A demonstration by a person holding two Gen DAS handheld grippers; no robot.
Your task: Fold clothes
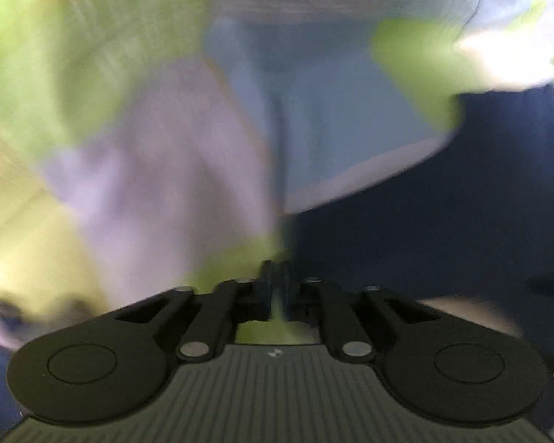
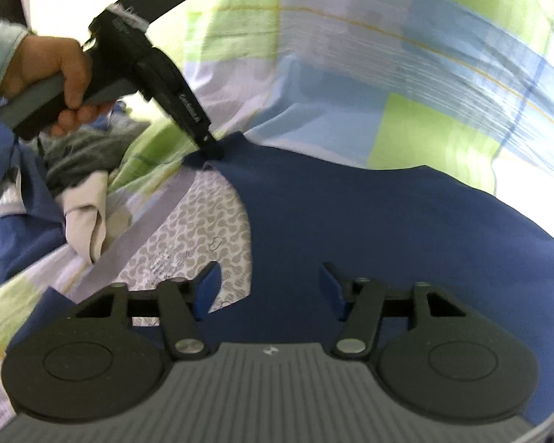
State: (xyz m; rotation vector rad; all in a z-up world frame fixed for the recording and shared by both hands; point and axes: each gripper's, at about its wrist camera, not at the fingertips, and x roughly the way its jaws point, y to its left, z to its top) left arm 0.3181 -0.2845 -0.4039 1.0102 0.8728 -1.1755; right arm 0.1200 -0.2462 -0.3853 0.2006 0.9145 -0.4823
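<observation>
Underneath, a bed sheet checked in green, pale blue and white. Spread flat over it, close under the right gripper, a navy garment: by the look soft, light and limp, likely to slide and wrinkle on the sheet. Best taken at a corner or hem, pinched thin. Left gripper held pistol-fashion in a hand, angled steeply down, jaws closed to a slit, apparently on the garment's far corner; badly blurred in its own view. Right gripper low and level over the navy cloth, jaws wide apart, holding nothing. Alongside, a grey-patterned cloth and a heap of other clothes.
</observation>
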